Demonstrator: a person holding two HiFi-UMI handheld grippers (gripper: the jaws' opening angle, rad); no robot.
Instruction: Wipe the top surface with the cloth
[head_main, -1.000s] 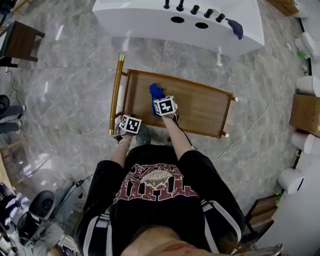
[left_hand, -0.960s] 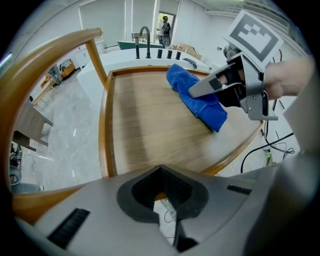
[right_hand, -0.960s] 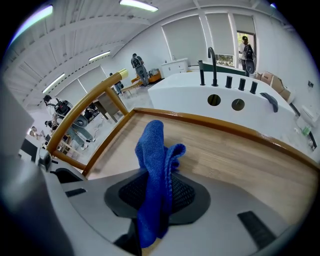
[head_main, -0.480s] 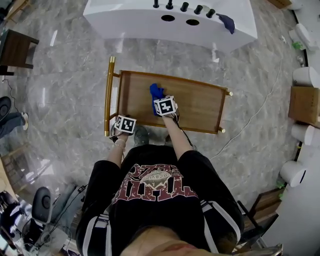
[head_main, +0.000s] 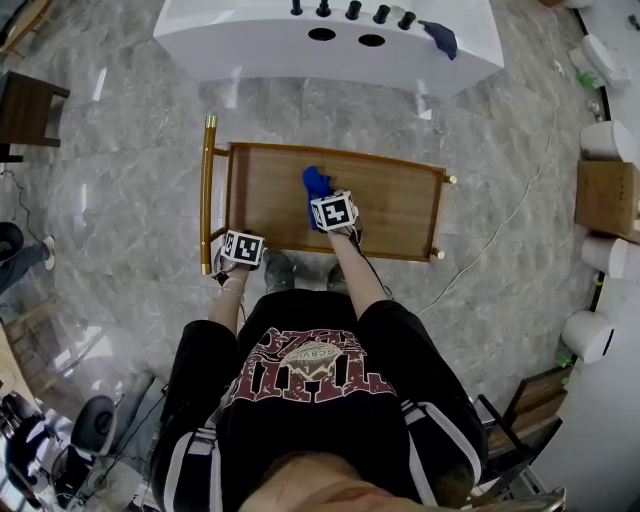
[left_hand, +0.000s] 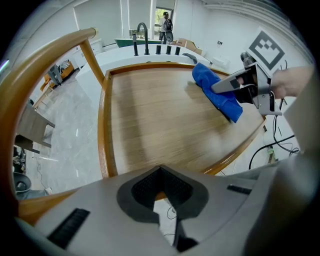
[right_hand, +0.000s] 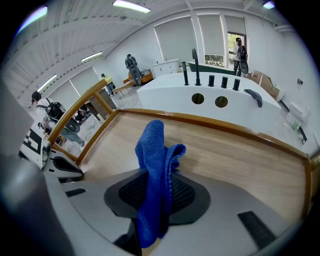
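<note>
- Jaws first: how does the right hand-held gripper (right_hand: 159, 197) stand?
- Clenched on the blue cloth (right_hand: 155, 160). The cloth is pinched between the two pads. Its free end stands up in a fold ahead of them, over the wooden desk (right_hand: 235, 150).
- Where is the cloth on the top surface?
- In the head view, the cloth (head_main: 317, 183) rests on the desk (head_main: 390, 205) just ahead of the right hand-held gripper (head_main: 333, 211). It is about midway along the top, nearer the far rim.
- And the left hand-held gripper (left_hand: 162, 192)?
- Closed, with nothing between its pads. It sits at the near left corner of the desk (left_hand: 150, 115), just beside the rounded handle rail (left_hand: 35, 70). It is well apart from the cloth (left_hand: 216, 90) and the right hand-held gripper (left_hand: 245, 87).
- Farther out?
- The desk stands on a grey marble floor (head_main: 120, 180). Past the far rim is a white counter (head_main: 250, 40) with two round holes and a row of black posts. A dark rag (head_main: 438, 38) lies toward the counter's right end. A thin cable (head_main: 510, 235) runs over the floor to the right of the desk.
</note>
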